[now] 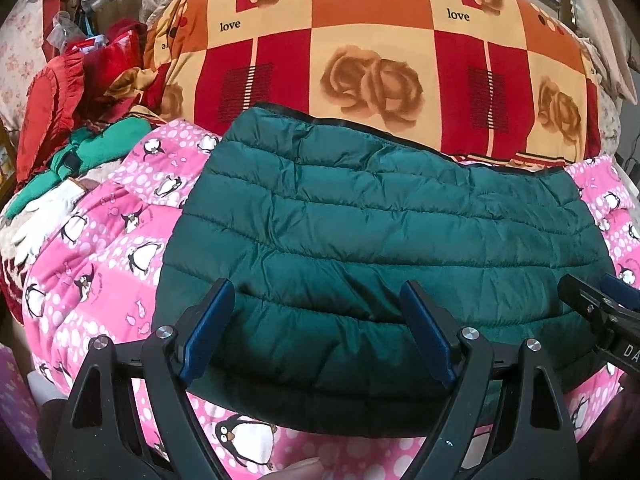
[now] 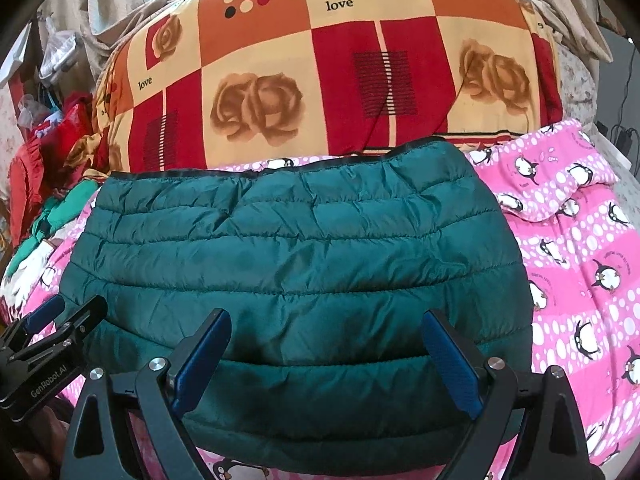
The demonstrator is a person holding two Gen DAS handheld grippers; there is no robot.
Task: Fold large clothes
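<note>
— Where do your tools stand?

— My left tool [image 1: 316,296] is spread wide with nothing between the pads, which hang over the near part of the green quilted jacket [image 1: 384,240]. My right tool [image 2: 326,330] is wide as well, also empty, over the same near edge. Each shows at the rim of the other's view, though only in part.

— And the jacket itself?

— Folded into a broad block, lying flat on the pink penguin blanket [image 2: 580,248] on the bed. Its near hem is partly hidden behind my tool arms, so I cannot see whether the fingertips touch the cloth.

— What lies beyond it?

— A thick orange and red rose-patterned quilt [image 1: 376,64], bulging up behind the jacket. To the left there is a heap of red and green clothes [image 1: 76,128], too jumbled to tell apart. The blanket's edges are cut off by the frame.
</note>
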